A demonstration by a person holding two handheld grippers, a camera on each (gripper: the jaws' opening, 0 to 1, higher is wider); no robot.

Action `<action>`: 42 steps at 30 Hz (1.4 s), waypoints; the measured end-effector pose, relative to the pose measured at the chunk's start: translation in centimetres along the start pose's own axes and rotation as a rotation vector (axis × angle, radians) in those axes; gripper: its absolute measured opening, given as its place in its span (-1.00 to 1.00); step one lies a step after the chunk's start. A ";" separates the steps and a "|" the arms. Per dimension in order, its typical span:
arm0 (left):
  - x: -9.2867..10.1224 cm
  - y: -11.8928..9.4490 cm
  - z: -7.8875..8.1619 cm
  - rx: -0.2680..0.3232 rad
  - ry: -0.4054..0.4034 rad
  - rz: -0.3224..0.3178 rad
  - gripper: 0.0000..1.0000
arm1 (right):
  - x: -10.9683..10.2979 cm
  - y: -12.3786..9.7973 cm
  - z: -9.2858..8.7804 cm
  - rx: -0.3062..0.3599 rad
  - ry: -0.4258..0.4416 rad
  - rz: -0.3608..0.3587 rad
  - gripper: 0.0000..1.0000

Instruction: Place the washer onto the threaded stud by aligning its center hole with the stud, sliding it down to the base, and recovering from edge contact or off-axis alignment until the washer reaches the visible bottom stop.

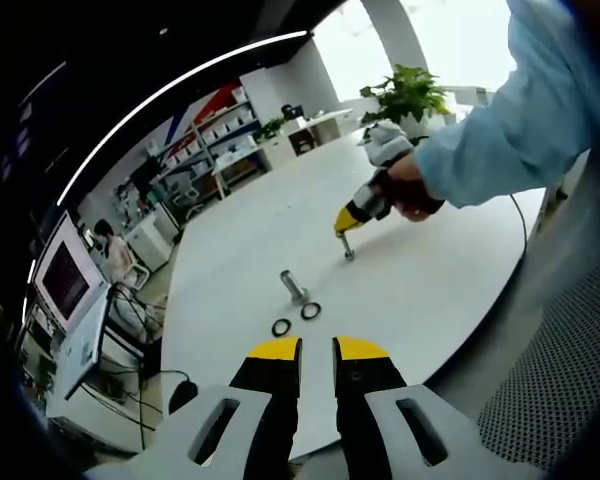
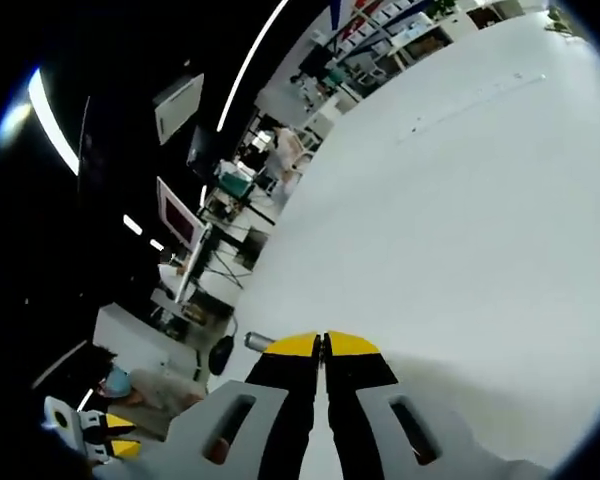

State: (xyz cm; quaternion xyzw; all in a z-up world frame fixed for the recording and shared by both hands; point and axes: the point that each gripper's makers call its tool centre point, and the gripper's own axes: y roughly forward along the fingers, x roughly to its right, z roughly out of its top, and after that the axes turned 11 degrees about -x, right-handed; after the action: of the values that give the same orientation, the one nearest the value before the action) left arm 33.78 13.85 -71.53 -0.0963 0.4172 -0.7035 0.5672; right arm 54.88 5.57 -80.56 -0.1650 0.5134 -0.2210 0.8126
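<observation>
On the round white table a short metal stud stands just ahead of my left gripper. Two dark washers lie beside the stud, one at its foot and one nearer my jaws. The left jaws are a little apart with nothing between them, above the table's near edge. Farther off, a hand holds my right gripper tip-down over a second small metal stud. In the right gripper view my right gripper is shut, and that metal stud pokes out beside its left tip.
A light blue sleeve reaches in from the upper right. A thin cable runs along the table's right side. Desks with monitors, shelves and a plant stand beyond the table. A black mouse lies below its left edge.
</observation>
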 end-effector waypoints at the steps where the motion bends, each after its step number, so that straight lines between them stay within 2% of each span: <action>1: 0.0 0.0 0.0 0.000 0.000 0.000 -0.80 | -0.1 0.0 0.1 0.007 0.005 0.007 -0.92; 6: 0.0 0.0 0.0 -0.001 -0.001 0.000 -0.80 | 0.3 -0.1 0.3 0.034 0.080 0.031 -0.92; 16: 0.0 0.0 0.0 -0.001 -0.001 0.000 -0.80 | 0.5 -0.4 0.6 0.075 0.147 0.055 -0.91; 22: 0.0 0.0 0.0 -0.002 0.000 -0.001 -0.80 | 0.2 -1.1 1.1 0.092 0.101 0.036 -0.92; 26: 0.1 0.0 0.0 -0.002 0.003 -0.002 -0.80 | 0.6 -1.1 1.2 0.097 0.123 0.032 -0.92; 30: 0.1 0.0 0.0 -0.002 0.003 -0.002 -0.80 | 0.4 -0.6 0.9 0.096 0.108 0.033 -0.92; 34: 0.1 0.0 0.0 -0.001 0.005 -0.003 -0.80 | 0.4 -0.1 0.6 0.101 0.141 0.050 -0.91; 42: 0.1 -0.1 0.0 0.002 0.005 -0.003 -0.80 | 1.2 -0.8 1.7 0.138 0.076 -0.015 -0.88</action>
State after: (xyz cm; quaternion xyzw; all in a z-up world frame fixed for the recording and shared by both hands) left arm 33.72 13.73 -71.51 -0.0945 0.4179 -0.7049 0.5653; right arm 56.74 4.30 -80.33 -0.1040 0.5260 -0.2679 0.8004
